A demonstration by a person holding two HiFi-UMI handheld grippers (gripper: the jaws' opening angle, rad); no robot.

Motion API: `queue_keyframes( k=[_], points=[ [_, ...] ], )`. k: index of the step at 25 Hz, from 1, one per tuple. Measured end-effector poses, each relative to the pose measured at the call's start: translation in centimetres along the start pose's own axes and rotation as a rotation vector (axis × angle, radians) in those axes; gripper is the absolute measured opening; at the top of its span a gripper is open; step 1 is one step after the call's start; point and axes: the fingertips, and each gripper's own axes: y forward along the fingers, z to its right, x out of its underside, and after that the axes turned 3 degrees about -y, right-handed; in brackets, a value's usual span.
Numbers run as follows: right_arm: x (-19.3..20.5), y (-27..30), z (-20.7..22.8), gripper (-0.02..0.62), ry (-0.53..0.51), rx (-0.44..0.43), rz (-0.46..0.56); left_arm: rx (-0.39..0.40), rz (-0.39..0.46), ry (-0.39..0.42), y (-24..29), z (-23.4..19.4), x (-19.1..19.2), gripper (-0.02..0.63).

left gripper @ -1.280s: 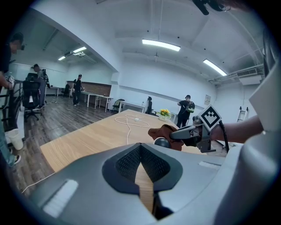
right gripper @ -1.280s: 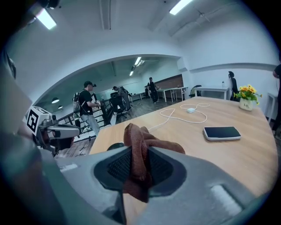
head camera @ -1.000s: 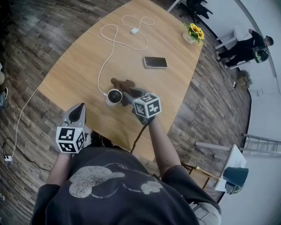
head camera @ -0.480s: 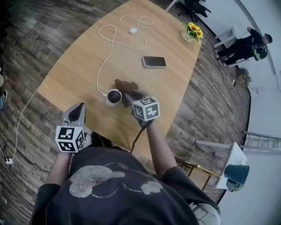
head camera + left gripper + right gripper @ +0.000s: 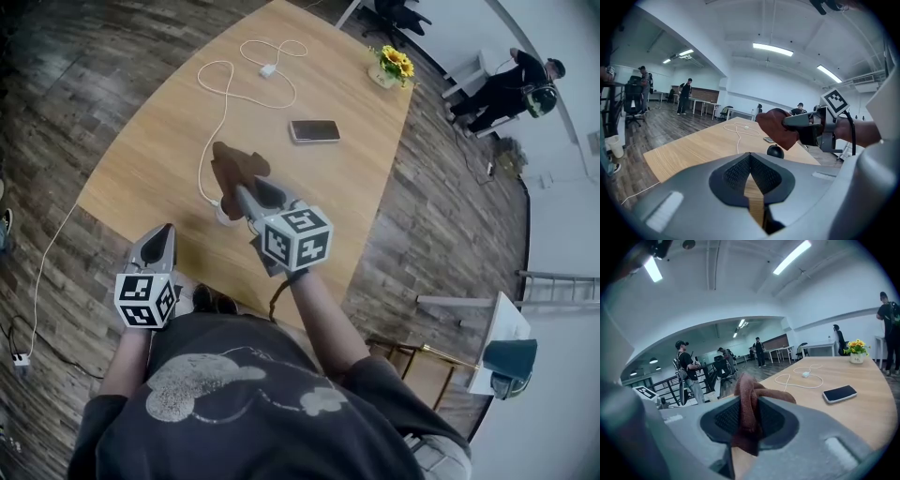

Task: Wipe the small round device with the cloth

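My right gripper [image 5: 242, 192] is shut on a brown cloth [image 5: 234, 172] and holds it in the air above the table. From the left gripper view the cloth [image 5: 776, 127] hangs just above the small round black device [image 5: 775, 151], apart from it. In the head view that device is mostly hidden under the cloth and the right gripper. In the right gripper view the cloth [image 5: 749, 413] is bunched between the jaws. My left gripper [image 5: 167, 231] is shut with nothing in it, near the table's front edge, left of the device.
On the wooden table [image 5: 141, 150] a white cable [image 5: 225, 84] with a charger runs from the far side toward the device. A phone [image 5: 314, 130] lies beyond it, and a pot of yellow flowers [image 5: 389, 64] stands at the far end. People stand in the background.
The right gripper has lifted the cloth from the table beside the device up into the air. The left gripper has stayed in place.
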Motion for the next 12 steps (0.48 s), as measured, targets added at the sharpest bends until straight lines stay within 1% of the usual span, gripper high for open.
queue_keyframes(
  k=[2,6,12],
  points=[
    [1.2,1.5,-0.9,0.081,0.016,0.006,-0.033,-0.007,0.005,-0.002,-0.4,-0.2,0.1,0.018],
    [3.8,3.8,-1.7,0.081,0.096,0.026,-0.095,-0.03,0.009,-0.011,-1.3,-1.3,0.2,0.018],
    [5.7,5.2,-3.0,0.08,0.075,0.053,-0.141,-0.055,0.003,-0.028,-2.2,-2.7,0.7,0.018]
  ],
)
